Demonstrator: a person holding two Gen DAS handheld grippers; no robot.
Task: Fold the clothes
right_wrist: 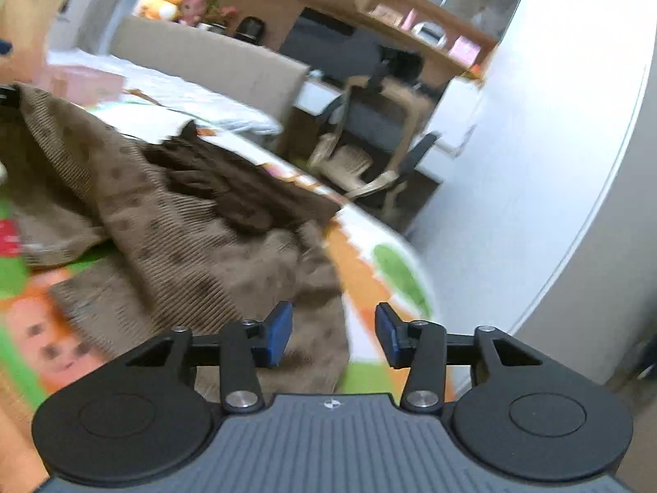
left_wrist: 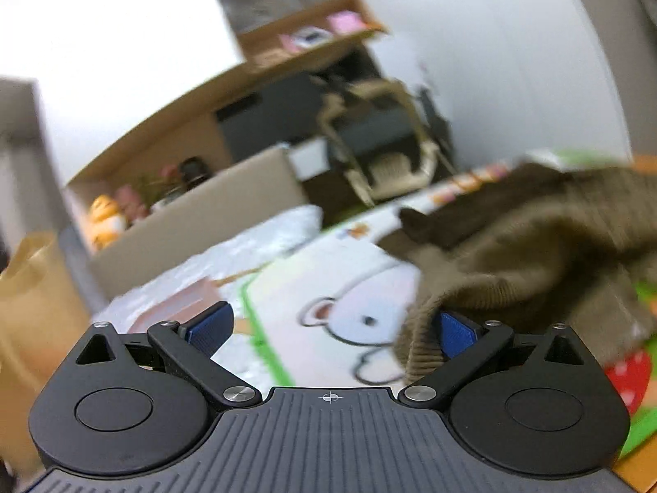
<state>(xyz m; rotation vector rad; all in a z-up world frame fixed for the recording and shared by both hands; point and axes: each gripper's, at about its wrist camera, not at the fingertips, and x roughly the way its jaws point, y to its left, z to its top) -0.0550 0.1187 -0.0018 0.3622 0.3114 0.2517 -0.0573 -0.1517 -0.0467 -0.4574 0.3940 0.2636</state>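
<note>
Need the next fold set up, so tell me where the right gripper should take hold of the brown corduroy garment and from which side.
Probably the near edge of the brown corduroy garment, at the flap lying just ahead of the right gripper. Its jaws are open with nothing between them. Come in low from the mat's side, where the cloth ends in a free edge; further in it is bunched in thick folds.

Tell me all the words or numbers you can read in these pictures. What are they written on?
No words or numbers can be read.
Play mat: only pictures, a bear and a strawberry, no letters.
Pink boxes on the shelf: any print is too blurred.
Brown ribbed garment: dots only, no label showing.
Claw body: one small crosshair sign, not a word.
</note>
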